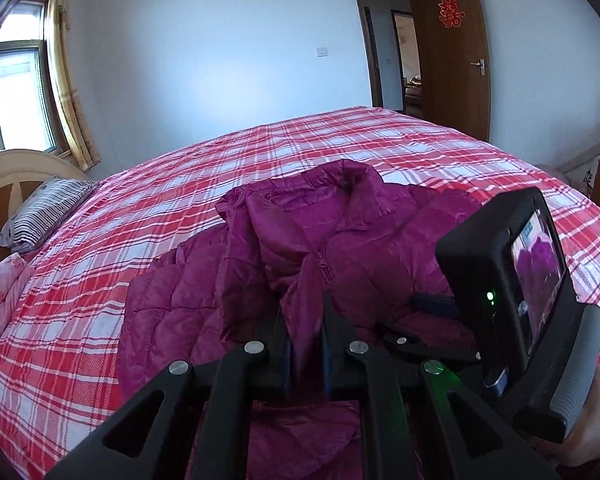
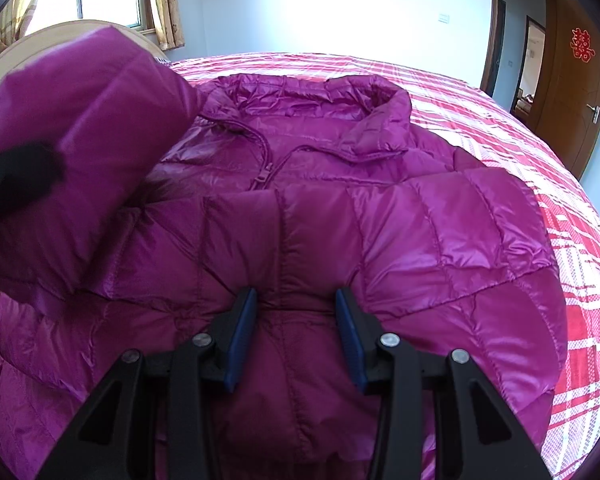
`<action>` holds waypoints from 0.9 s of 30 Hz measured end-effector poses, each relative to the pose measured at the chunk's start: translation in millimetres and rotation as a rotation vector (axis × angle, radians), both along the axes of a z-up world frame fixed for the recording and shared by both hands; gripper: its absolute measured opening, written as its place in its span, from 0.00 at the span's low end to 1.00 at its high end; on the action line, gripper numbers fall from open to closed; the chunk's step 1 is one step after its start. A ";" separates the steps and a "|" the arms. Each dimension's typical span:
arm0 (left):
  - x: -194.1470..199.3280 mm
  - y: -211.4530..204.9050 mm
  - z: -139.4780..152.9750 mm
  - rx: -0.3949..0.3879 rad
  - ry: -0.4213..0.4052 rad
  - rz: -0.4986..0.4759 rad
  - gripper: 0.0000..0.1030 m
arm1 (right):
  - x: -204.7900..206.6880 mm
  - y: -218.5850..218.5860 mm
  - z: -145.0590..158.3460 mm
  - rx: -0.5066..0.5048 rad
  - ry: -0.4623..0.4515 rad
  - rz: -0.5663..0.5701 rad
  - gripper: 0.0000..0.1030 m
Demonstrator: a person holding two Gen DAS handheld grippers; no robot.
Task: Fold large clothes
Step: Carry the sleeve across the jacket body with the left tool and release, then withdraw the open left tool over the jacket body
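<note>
A magenta quilted down jacket (image 1: 340,240) lies front up on the red plaid bed, collar away from me, zipper partly closed. My left gripper (image 1: 306,320) is shut on a fold of the jacket's left sleeve and holds it raised; that lifted sleeve (image 2: 72,152) fills the left of the right wrist view. My right gripper (image 2: 296,304) is open, its blue pads (image 2: 240,328) resting just over the jacket's folded right sleeve across the chest (image 2: 380,240). The right gripper's body and screen (image 1: 516,280) show at the right of the left wrist view.
The red plaid bedspread (image 1: 220,168) spreads wide around the jacket. A striped pillow (image 1: 44,216) and wooden headboard (image 1: 4,176) are at the left. A window with curtains (image 1: 64,80) is behind, a brown open door (image 1: 456,52) at the far right.
</note>
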State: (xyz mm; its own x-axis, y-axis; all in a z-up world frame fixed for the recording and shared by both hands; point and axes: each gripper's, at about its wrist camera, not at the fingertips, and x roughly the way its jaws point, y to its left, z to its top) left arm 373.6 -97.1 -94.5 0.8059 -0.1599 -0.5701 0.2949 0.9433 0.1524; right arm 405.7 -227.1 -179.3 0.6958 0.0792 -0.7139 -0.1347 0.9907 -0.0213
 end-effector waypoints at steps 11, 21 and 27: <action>-11.4 -15.0 -6.5 0.046 -0.009 -0.049 0.11 | -0.2 0.2 0.9 0.001 0.001 0.001 0.43; -58.4 13.9 68.7 -0.018 -0.258 -0.018 0.90 | 0.7 -3.7 2.2 0.033 0.001 -0.001 0.43; 23.3 79.7 21.0 0.027 -0.058 0.319 0.90 | 2.3 -3.4 2.0 0.035 0.000 0.000 0.43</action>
State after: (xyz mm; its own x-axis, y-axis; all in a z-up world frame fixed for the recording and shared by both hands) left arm 396.9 -17.4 -73.5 0.8439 0.1208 -0.5227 -0.0250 0.9821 0.1866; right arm 408.0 -230.4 -177.3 0.6959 0.1041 -0.7105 -0.1345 0.9908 0.0135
